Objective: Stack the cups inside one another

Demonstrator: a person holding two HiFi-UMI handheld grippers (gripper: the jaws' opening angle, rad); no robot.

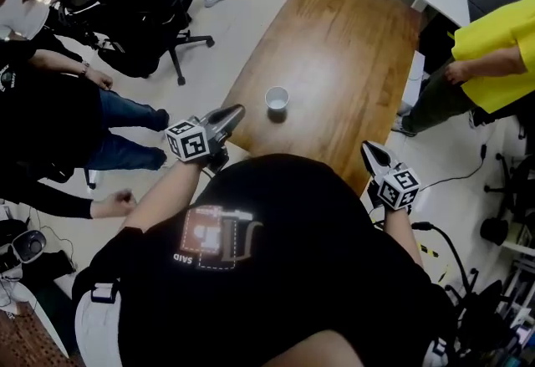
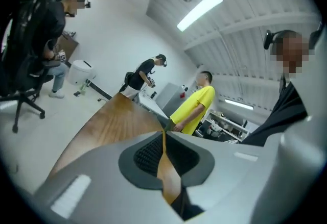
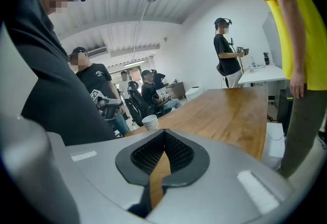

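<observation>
Both my jaws are clenched on nothing, left gripper [image 1: 234, 113] at ten o'clock by the table's [image 1: 334, 39] near-left edge, right gripper [image 1: 369, 149] at two by its near-right corner, white cup [image 1: 277, 98] standing at twelve between them, wood stretching away beyond.

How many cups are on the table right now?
1. A white cup stands upright on the wooden table, toward the end nearest the person. It may be several cups nested together; the pictures don't show that. The person's body hides the table's nearest edge.
</observation>
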